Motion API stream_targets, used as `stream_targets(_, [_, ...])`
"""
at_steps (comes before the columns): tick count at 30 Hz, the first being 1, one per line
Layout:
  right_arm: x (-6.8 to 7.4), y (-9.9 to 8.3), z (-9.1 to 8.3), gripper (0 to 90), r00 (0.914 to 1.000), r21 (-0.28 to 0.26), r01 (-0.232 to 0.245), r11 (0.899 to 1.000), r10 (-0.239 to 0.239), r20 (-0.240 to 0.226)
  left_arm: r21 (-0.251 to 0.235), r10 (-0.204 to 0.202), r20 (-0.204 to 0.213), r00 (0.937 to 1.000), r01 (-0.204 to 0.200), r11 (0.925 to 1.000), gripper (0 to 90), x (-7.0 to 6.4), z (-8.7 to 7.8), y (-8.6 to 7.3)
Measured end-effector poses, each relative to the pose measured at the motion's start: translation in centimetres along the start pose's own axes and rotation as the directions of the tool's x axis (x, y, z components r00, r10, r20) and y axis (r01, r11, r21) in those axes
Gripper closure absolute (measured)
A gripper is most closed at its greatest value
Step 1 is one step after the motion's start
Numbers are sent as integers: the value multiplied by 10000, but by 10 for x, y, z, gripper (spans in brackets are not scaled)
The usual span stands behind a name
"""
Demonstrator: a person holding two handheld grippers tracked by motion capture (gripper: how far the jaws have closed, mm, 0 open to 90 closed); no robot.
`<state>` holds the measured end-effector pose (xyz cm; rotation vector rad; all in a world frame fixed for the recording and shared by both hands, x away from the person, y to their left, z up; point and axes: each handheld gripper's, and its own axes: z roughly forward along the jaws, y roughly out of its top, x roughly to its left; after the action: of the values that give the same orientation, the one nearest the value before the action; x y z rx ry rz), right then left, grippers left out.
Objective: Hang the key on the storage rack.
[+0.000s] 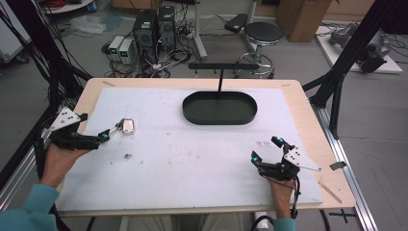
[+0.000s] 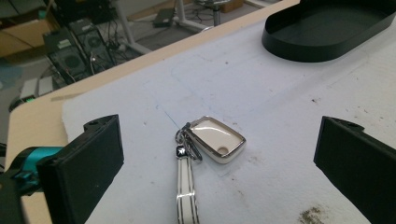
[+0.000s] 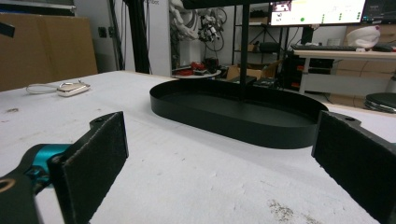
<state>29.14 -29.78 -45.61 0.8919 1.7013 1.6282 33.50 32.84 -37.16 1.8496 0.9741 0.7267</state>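
The step in hand looks like the approach to a pickup: the left gripper (image 1: 103, 136) sits just short of the key fob (image 1: 128, 126), its jaws spread wide and gripping nothing, with the fob lying on the white mat (image 1: 192, 159) between and a little ahead of them. In the left gripper view the key fob (image 2: 217, 139) is a small rounded slab with a cream face, a shiny chrome rim and a small notch near one corner; a metal ring at its near end joins it to a white strap (image 2: 186, 193) with dark edging that trails back toward the gripper. It lies flat, well to the left of the black oval tray (image 1: 219, 108), which stands empty toward the far side of the mat with a thin T-shaped stand (image 1: 220, 67) rising behind it. The right gripper (image 1: 267, 150) rests on the mat near the person's side, to the right of and well apart from the tray, jaws likewise released with nothing between them. The next move probably calls for easing the left gripper forward and down so the pads straddle the low fob, or its ring and strap, then closing; being thin and slick, it could slip.
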Motion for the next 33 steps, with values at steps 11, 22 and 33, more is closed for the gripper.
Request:
stream_targets(11, [0, 0, 0, 30, 10000, -14, -12, 10000, 12, 15, 1758, 3, 71, 10000, -16, 9844, 19, 15, 22, 2])
stream_targets(22, [0, 0, -1, 30, 10000, -93, -63, 9999, 64, 16, 3318, -298, -125, 9995, 323, 9428, 53, 24, 43, -8])
stream_targets(33, [0, 0, -1, 30, 9999, -63, -131, 9999, 131, 33, 4384, -357, -297, 9989, 451, 8976, 177, 28, 54, -16])
